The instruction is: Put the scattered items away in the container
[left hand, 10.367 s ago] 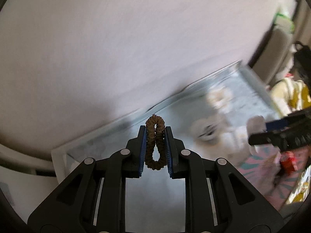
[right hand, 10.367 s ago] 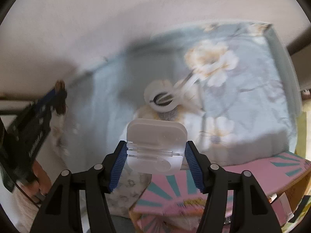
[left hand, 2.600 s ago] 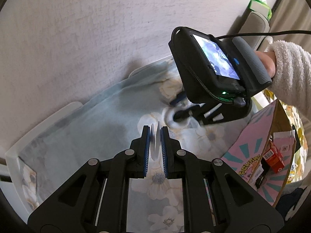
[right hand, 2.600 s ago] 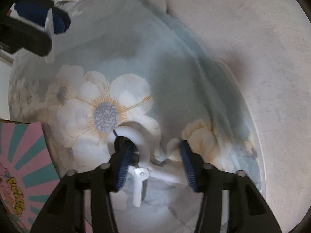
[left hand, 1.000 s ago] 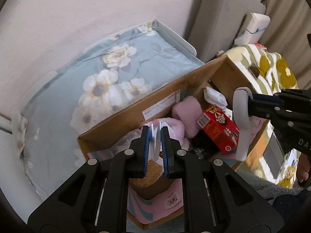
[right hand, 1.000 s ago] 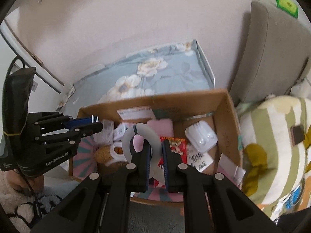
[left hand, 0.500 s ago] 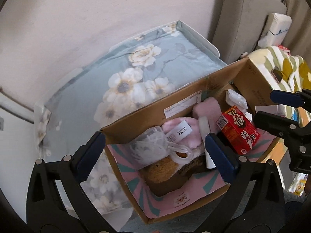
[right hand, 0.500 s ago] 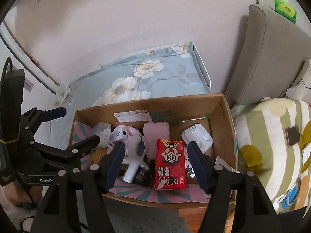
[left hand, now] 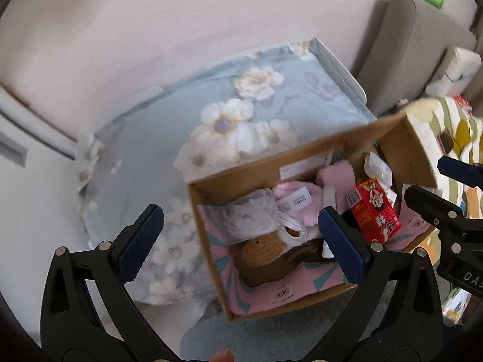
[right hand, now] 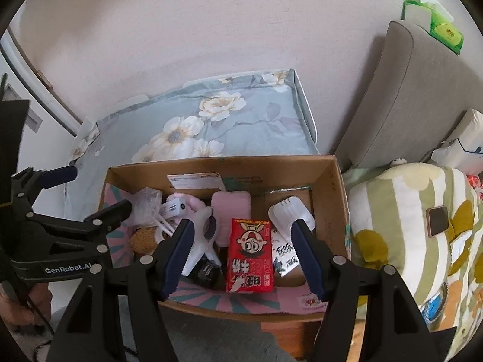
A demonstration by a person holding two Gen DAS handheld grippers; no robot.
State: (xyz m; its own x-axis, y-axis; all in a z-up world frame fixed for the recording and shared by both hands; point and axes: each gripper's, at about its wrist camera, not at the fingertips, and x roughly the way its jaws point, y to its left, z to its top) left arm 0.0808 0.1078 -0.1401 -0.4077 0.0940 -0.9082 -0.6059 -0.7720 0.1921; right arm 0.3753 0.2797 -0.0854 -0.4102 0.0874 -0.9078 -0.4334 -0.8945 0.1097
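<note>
1. The left hand-held gripper [left hand: 241, 235] hangs over the left end of the cardboard box [right hand: 336, 199], its blue-padded jaws spread as wide as they go with nothing between them.
2. The right hand-held gripper [right hand: 240, 252] hangs over the middle of the same box, its jaws apart and empty.
3. The box stands on the floor in front of a flat cushion with a pale blue flowered cover [right hand: 229, 129], which lies against the wall. A pink and teal patterned sheet [left hand: 262, 297] lines the bottom of the box.
4. In the box, seen from the right wrist, a red carton with a cartoon face [right hand: 250, 255] lies near the middle, front side up.
5. Just left of the carton lies a white clip [right hand: 200, 246], partly behind the right gripper's left finger and over a small dark item that is too hidden to name.
6. Behind the carton sits a pink pad [right hand: 231, 206], and to its right a white plastic case [right hand: 291, 212] rests above a printed packet [right hand: 285, 256].
7. At the left end are a clear crumpled bag [left hand: 253, 214], a pink fluffy thing with a white label [left hand: 297, 200], a white ring [left hand: 294, 235] and a brown furry item [left hand: 262, 249].
8. To the right of the box are a grey sofa arm [right hand: 410, 90] and a green-striped blanket [right hand: 416, 226] with a phone [right hand: 437, 216] lying on it.
9. No loose items show on the flowered cushion.
</note>
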